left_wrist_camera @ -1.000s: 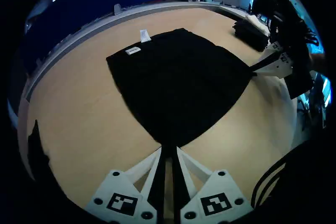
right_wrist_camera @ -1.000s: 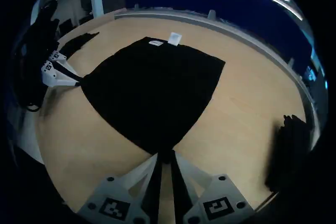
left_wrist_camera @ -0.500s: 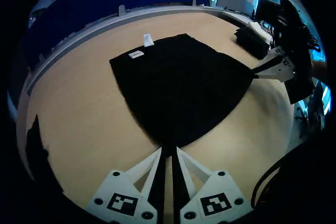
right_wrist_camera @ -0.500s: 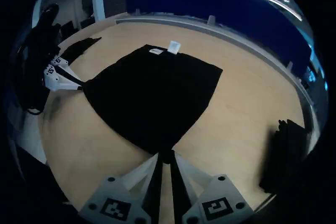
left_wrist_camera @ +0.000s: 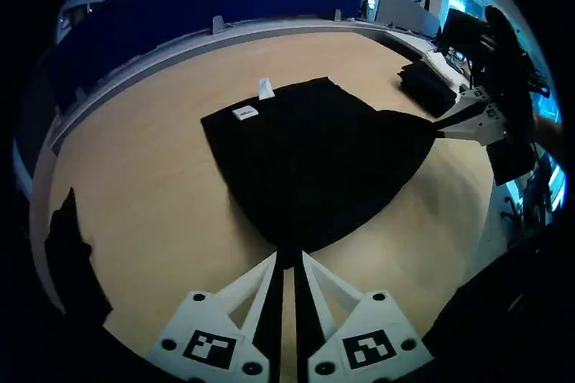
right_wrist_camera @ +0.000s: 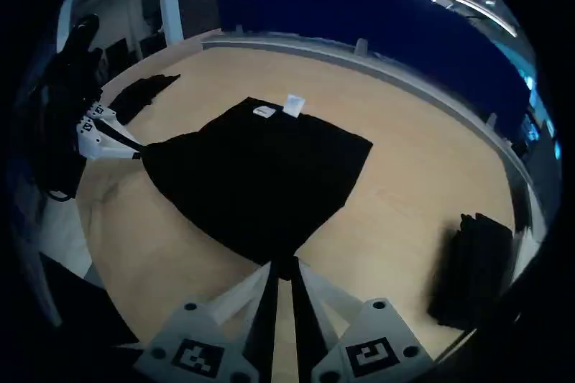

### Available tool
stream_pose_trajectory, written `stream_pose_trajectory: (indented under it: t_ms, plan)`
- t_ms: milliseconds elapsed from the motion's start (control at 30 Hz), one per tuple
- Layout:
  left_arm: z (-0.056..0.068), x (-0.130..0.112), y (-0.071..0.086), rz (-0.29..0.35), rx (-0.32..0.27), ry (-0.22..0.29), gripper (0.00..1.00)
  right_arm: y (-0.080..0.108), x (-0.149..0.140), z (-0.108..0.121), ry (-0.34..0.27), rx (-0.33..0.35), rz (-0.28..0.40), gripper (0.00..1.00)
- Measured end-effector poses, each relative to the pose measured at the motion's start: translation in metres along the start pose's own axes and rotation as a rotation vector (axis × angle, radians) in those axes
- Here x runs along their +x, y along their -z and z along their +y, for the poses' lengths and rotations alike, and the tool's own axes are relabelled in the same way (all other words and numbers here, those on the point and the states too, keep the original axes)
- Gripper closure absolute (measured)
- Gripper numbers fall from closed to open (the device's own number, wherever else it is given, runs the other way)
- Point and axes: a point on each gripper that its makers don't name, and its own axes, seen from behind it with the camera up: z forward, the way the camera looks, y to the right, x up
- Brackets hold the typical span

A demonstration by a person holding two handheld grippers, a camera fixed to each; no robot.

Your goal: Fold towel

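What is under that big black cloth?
The black towel lies on a light wooden table, visible all around it. The left gripper and right gripper each pinch a near corner. Whatever sits beneath its middle is covered.

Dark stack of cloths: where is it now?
The dark stack lies on the table right of the black towel in the right gripper view, near the table's edge.

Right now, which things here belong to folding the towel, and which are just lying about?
Job: towel, left gripper and right gripper, each shut on a corner.
Lying about: dark stacked pile, loose dark cloth.
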Motion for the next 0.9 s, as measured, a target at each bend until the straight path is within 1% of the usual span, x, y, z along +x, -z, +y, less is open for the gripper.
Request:
stream_pose_trajectory:
  t_ms: [267,467,700,800,900]
  plan:
    - [0.007,0.009,0.024,0.003,-0.004,0.007,0.91,0.03,0.009,-0.008,0.008,0.003,0.011,0.88]
    - [0.011,0.017,0.043,0.013,-0.005,0.03,0.91,0.048,0.014,-0.013,0.008,0.007,0.015,0.88]
    - [0.017,0.017,0.061,0.016,-0.016,0.055,0.91,0.06,0.013,-0.02,-0.016,0.022,0.011,0.88]
    - [0.019,0.013,0.065,0.012,-0.018,0.062,0.91,0.062,0.013,-0.023,-0.025,0.026,0.013,0.88]
    - [0.02,0.009,0.064,0.008,-0.015,0.064,0.91,0.063,0.011,-0.025,-0.025,0.031,0.012,0.88]
